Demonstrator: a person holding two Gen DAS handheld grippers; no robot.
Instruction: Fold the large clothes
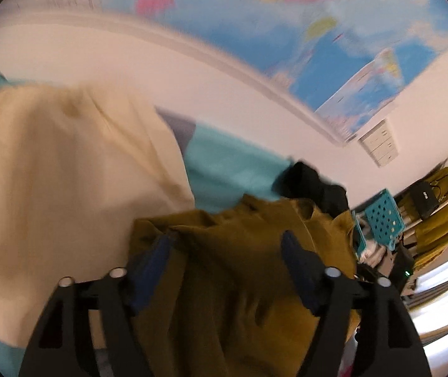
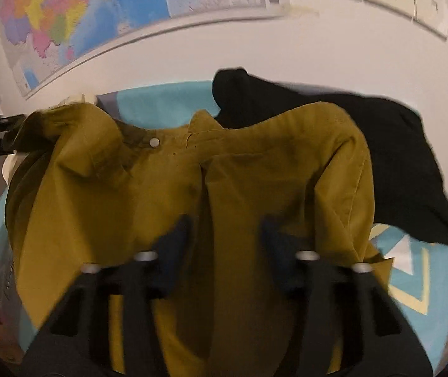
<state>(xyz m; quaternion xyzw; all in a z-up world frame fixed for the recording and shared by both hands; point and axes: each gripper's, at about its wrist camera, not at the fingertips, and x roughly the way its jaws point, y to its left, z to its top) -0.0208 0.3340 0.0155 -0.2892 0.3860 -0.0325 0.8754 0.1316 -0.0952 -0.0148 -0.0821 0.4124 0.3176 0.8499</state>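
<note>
The olive-mustard garment [image 2: 167, 188] lies spread and rumpled on a turquoise patterned sheet [image 2: 412, 282], collar toward the wall, with one pale snap button [image 2: 154, 142] visible near the collar. A black garment [image 2: 381, 144] lies behind it, partly under its right shoulder. In the left wrist view a cream cloth [image 1: 67, 172] lies just beside the olive garment [image 1: 239, 267], on the same turquoise sheet [image 1: 230, 166].

The left tongs [image 1: 227, 242] stand wide apart above the olive fabric; the cloth lies between the fingers [image 1: 296, 251] but they do not press on it. The right tongs [image 2: 224, 223] stand partly apart, with a raised fold of the olive fabric between them; whether the pads bear on it cannot be told.

A coloured wall map [image 2: 82, 15] hangs behind. A turquoise perforated basket [image 1: 381, 216] stands at the right.
</note>
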